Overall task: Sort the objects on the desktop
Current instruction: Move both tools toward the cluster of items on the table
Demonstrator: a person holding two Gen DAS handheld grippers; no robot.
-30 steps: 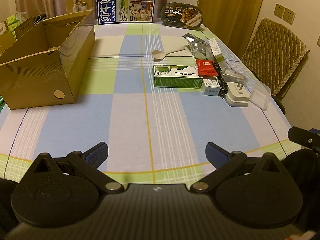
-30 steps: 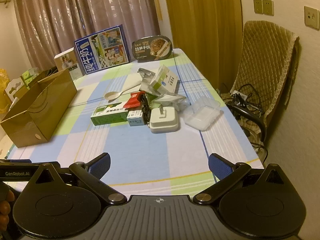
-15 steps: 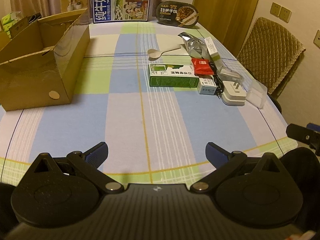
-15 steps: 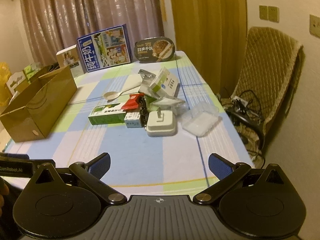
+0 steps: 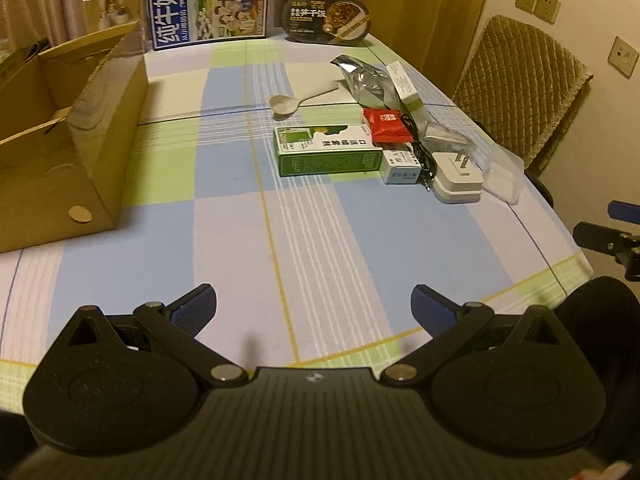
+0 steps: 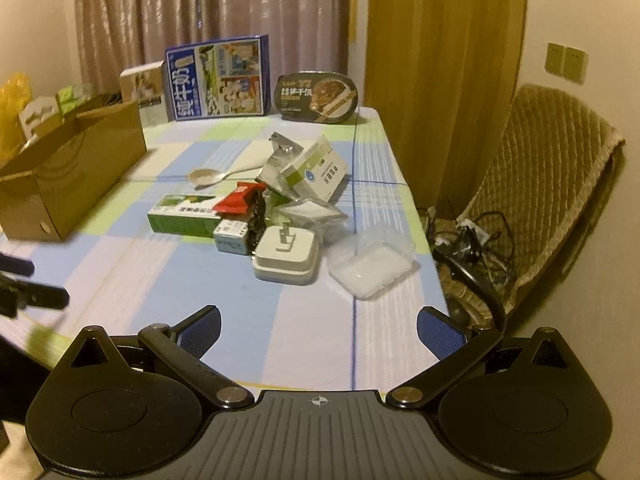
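The checked surface (image 5: 320,232) carries a cardboard box (image 5: 92,152) at nine o'clock and a green carton (image 5: 326,152), charger (image 5: 458,174) and spoon (image 5: 286,103) at two o'clock.

Both wrist cameras are looking forward and slightly down from the near edge of the table (image 5: 360,240), each with its own open fingers filling the bottom of the frame. The left view is facing the table's middle, the right view its right side. Both are sharing the green box (image 5: 328,151) (image 6: 184,216) and the white charger (image 5: 458,178) (image 6: 286,256) near centre frame.
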